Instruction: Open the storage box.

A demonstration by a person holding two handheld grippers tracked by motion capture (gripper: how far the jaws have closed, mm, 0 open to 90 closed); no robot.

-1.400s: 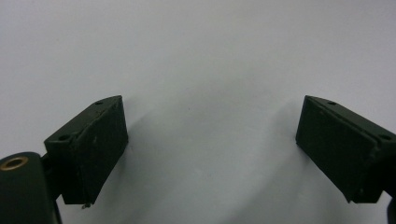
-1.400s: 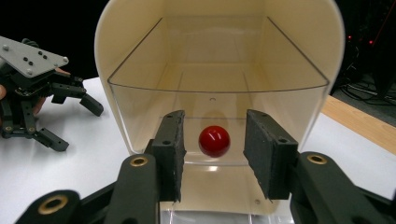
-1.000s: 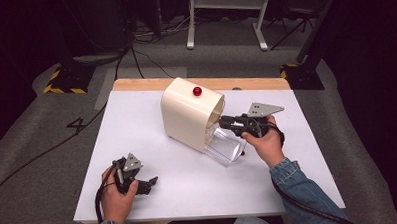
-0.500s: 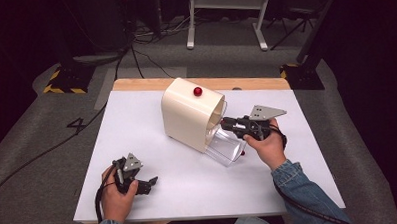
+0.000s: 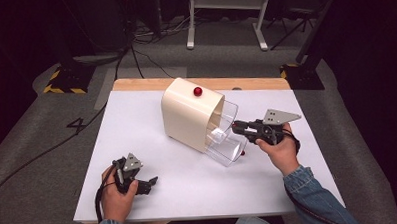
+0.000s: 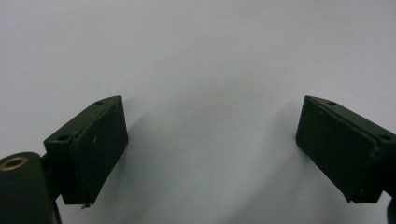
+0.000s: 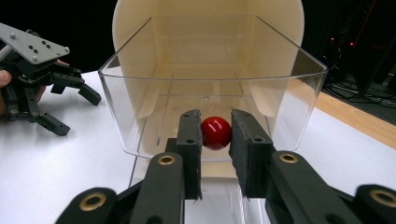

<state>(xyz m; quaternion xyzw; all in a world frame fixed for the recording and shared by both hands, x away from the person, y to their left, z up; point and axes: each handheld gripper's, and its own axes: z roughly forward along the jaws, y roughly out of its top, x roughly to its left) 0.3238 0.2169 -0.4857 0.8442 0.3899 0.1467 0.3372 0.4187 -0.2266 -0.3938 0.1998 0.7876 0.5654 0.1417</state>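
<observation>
A cream box [image 5: 189, 115] with a red knob on top [image 5: 198, 91] lies in the middle of the white table [image 5: 137, 124]. A clear plastic drawer [image 5: 226, 136] sticks out of its open right side. My right gripper [image 5: 237, 126] is at the drawer's front wall, shut on a small red ball knob [image 7: 216, 132] that sits between the jaws [image 7: 215, 135]. The drawer [image 7: 210, 88] looks empty inside. My left gripper [image 5: 150, 183] rests on the table at the front left, open, with bare table between its jaws [image 6: 210, 140]. It also appears at the left of the right gripper view [image 7: 77, 113].
A wooden strip [image 5: 255, 83] runs along the table's far edge. Beyond it are grey floor, cables [image 5: 134, 54] and a white stand [image 5: 223, 21]. Bare tabletop lies between the two grippers and left of the box.
My right gripper has moved a little to the right and toward the person with the red knob, and the clear drawer has come further out of the box. The left gripper stayed put.
</observation>
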